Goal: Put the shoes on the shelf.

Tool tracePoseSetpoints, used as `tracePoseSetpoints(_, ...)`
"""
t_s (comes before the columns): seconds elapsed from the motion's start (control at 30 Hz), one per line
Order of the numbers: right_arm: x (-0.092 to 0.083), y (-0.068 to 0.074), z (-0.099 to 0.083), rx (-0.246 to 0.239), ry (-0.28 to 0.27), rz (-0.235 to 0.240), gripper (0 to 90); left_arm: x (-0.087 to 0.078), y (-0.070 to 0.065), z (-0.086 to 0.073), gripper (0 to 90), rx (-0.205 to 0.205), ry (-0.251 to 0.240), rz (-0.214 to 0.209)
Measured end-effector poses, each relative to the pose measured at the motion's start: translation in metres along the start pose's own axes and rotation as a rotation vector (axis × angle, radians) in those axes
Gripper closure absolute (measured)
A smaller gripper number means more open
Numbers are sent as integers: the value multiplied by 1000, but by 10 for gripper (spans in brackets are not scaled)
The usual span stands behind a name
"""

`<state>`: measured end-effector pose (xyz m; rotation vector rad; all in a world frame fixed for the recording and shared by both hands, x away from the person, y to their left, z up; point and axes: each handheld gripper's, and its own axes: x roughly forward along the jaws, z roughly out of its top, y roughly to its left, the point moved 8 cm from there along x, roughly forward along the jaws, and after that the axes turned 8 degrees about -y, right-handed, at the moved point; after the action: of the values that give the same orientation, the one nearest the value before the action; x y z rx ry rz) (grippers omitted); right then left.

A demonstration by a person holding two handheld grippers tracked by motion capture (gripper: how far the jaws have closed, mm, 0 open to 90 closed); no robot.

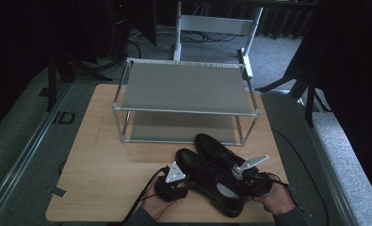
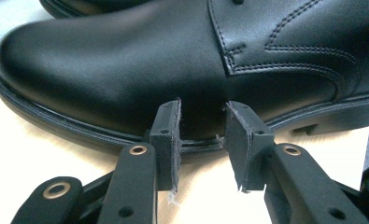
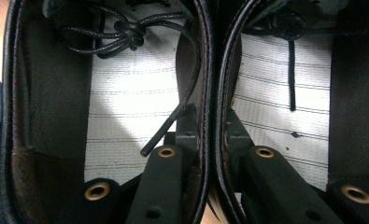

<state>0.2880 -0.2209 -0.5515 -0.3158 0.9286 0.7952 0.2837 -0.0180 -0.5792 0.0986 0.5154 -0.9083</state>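
- Pair of black shoes (image 1: pixel 215 175) lies at lower centre of the bench (image 1: pixel 103 165), long axes running up-left.
- Right gripper (image 3: pixel 210 135) jaws clench both inner collars together.
- Left gripper (image 2: pixel 202 135) jaws released, nearer shoe's side (image 2: pixel 126 79) straight ahead.

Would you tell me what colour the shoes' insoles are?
The insoles are light grey with thin dark stripes, clearest in the right gripper view.

shoes (image 1: pixel 216 174) before rack (image 1: pixel 183 89)

shoes (image 1: pixel 216 174) on table (image 1: pixel 103 174) | tools flank them (rack (image 1: pixel 183 89) behind)
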Motion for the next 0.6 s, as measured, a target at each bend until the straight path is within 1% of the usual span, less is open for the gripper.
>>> tracePoseSetpoints(0.03,-1,-2,1,9,-16,1,817,-1,1,2,658,1,-6,4)
tracePoseSetpoints(0.1,-2,-3,2,16,-24,-2,817,-3,3,5,655,3,-13,10)
tracePoseSetpoints(0.13,-3,-5,4,25,-39,-11,817,-3,4,6,651,2,-18,14)
tracePoseSetpoints(0.23,-6,-8,8,33,-50,-24,817,-7,8,9,646,0,-30,25)
tracePoseSetpoints(0.3,-8,-11,12,41,-66,-36,817,-11,12,12,645,-6,-42,38)
tracePoseSetpoints(0.43,-13,-19,21,79,-105,-44,817,-17,20,15,641,-16,-51,59)
tracePoseSetpoints(0.47,-14,-23,25,88,-117,-57,816,-18,22,15,640,-18,-53,64)
tracePoseSetpoints(0.5,-14,-23,25,88,-117,-57,816,-19,23,15,640,-19,-54,68)
tracePoseSetpoints(0.53,-12,-29,31,98,-122,-76,816,-20,25,16,639,-20,-54,74)
tracePoseSetpoints(0.6,-10,-34,36,99,-118,-96,816,-21,27,16,638,-21,-55,77)
